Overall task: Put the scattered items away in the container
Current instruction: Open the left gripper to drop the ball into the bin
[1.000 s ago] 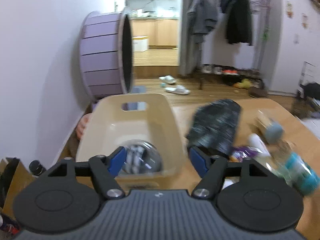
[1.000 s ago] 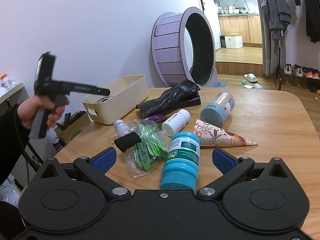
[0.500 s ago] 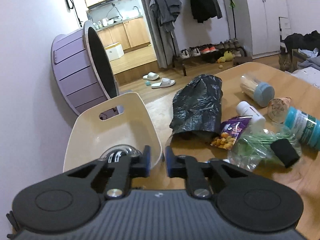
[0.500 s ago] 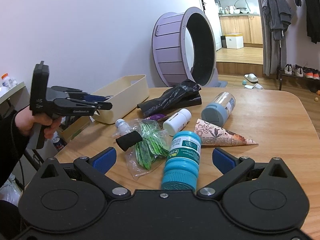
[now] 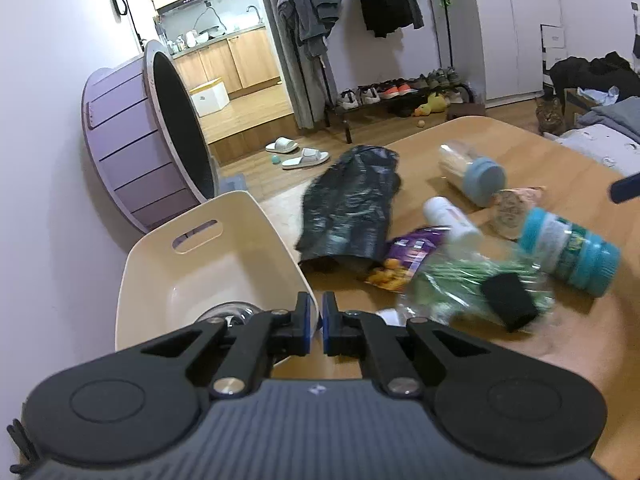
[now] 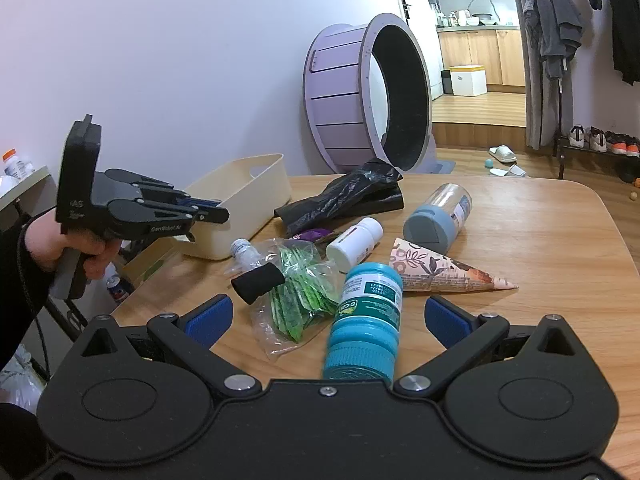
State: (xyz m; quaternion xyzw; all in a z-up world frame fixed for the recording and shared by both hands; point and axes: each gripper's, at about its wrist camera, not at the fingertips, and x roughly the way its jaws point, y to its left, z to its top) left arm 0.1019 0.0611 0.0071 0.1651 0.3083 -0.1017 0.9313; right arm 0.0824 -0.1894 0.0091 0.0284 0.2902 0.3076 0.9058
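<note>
So the left gripper [image 5: 315,323] sits by the cream bin [image 5: 276,236], jaws together, empty. Right gripper [image 6: 327,318] has jaws wide apart over the teal bottle [image 6: 366,322] on the bench [image 6: 540,240]. Next: probably grab that bottle.

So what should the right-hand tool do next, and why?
Probably ease forward and close on the teal bottle: it lies on the table between the open fingers of the right gripper, while the cream bin holds only one item so far.
</note>
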